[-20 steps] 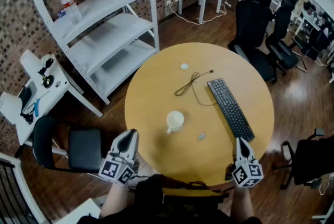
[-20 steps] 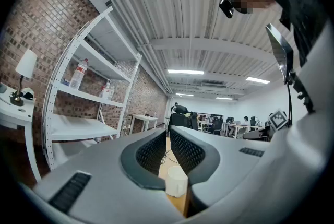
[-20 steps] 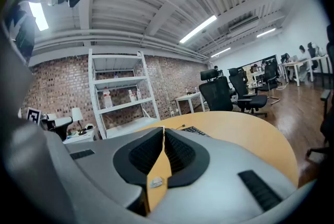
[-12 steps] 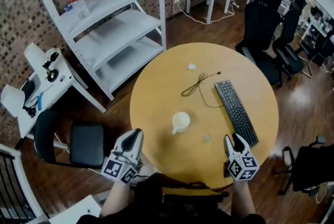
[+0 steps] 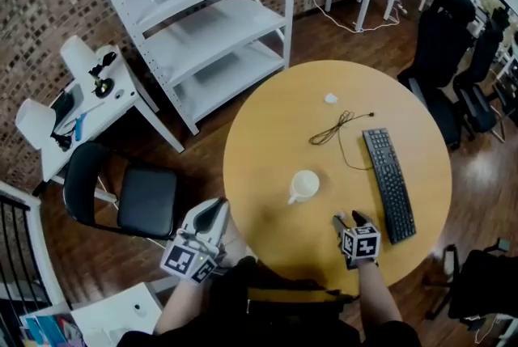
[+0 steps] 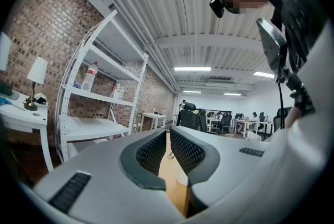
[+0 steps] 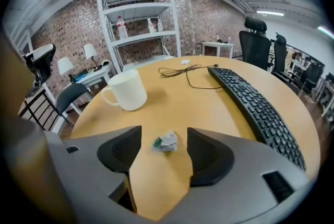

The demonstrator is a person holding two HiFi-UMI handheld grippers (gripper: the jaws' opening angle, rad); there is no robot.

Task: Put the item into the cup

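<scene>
A white cup (image 5: 305,185) (image 7: 128,90) with a handle stands upright near the middle of the round wooden table (image 5: 267,135). The item, a small crumpled grey-white scrap with a green bit (image 7: 166,141), lies on the table in front of the cup. My right gripper (image 5: 349,220) (image 7: 164,135) is low over the table and open, one jaw on each side of the scrap, neither touching it. My left gripper (image 5: 213,216) (image 6: 168,134) hangs off the table's left edge, jaws shut on nothing.
A black keyboard (image 5: 389,183) (image 7: 255,108) lies to the right of the right gripper, with a thin black cable (image 5: 333,129) and a small white object (image 5: 330,99) beyond it. A black chair (image 5: 133,196) and white shelving (image 5: 202,30) stand left of the table.
My right gripper has moved forward and left from the table's near edge until its jaws straddle the scrap. The left gripper stays beside the table edge. The head view has swung left.
</scene>
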